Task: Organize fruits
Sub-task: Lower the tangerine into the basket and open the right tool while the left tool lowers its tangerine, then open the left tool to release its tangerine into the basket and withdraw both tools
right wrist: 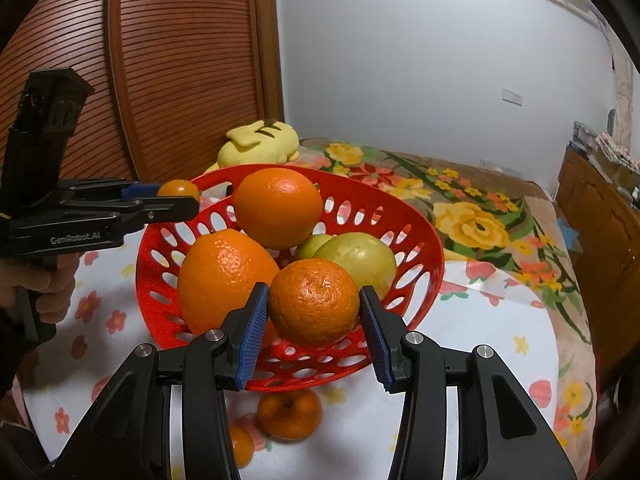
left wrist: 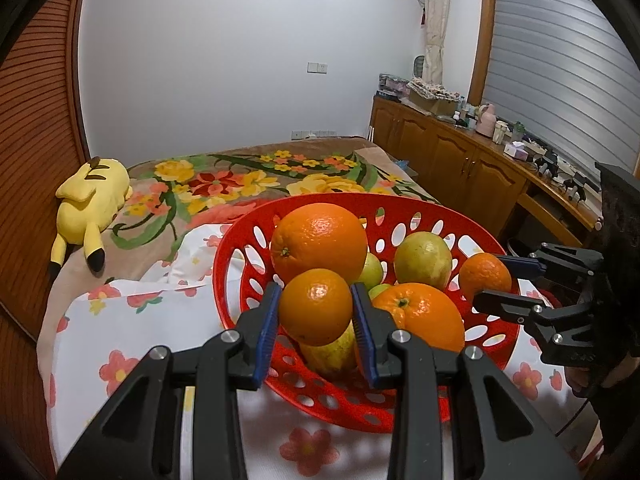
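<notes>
A red perforated basket (left wrist: 236,248) (right wrist: 424,248) stands on a flowered cloth and holds large oranges (left wrist: 320,242) (right wrist: 224,276) and greenish-yellow fruits (left wrist: 422,260) (right wrist: 360,258). My left gripper (left wrist: 316,306) is shut on a small tangerine (left wrist: 315,305) above the basket's near side; it also shows in the right wrist view (right wrist: 178,196). My right gripper (right wrist: 314,308) is shut on a rougher tangerine (right wrist: 314,302) over the basket's edge; it shows in the left wrist view (left wrist: 486,280). Two tangerines (right wrist: 289,414) lie on the cloth below the basket.
The basket sits on a white flowered cloth (left wrist: 120,340) over a floral blanket (left wrist: 240,184). A yellow plush toy (left wrist: 90,212) lies at the back left by a wooden slatted door (right wrist: 180,60). A wooden cabinet (left wrist: 460,160) with clutter runs along the right.
</notes>
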The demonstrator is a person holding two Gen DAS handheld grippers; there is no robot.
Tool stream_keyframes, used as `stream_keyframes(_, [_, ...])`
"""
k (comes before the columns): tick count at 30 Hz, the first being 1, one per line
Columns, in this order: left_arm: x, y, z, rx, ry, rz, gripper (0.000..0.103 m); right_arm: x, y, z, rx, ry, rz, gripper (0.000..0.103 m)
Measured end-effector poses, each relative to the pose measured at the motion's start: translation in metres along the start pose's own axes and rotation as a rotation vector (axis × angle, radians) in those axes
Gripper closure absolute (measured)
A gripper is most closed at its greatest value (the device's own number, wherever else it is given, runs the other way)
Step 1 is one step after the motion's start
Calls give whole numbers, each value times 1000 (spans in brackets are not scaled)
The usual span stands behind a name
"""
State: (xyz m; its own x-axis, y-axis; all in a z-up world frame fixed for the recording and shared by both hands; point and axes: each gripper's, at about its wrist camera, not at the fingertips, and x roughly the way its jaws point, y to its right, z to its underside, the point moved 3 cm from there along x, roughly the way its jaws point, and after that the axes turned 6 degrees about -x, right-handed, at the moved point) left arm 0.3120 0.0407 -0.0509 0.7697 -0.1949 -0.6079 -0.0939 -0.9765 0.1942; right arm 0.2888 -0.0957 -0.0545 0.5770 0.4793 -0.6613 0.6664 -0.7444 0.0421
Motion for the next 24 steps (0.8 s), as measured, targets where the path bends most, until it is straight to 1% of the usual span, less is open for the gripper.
stream_keyframes(15, [11,-6,-3,-3,-9,-9,70,2,-1,0,1,-4,-2,55])
stream_keyframes(24, [13,-8,-3,3,-10,-13,70,-9,3,2,14,21,4,54])
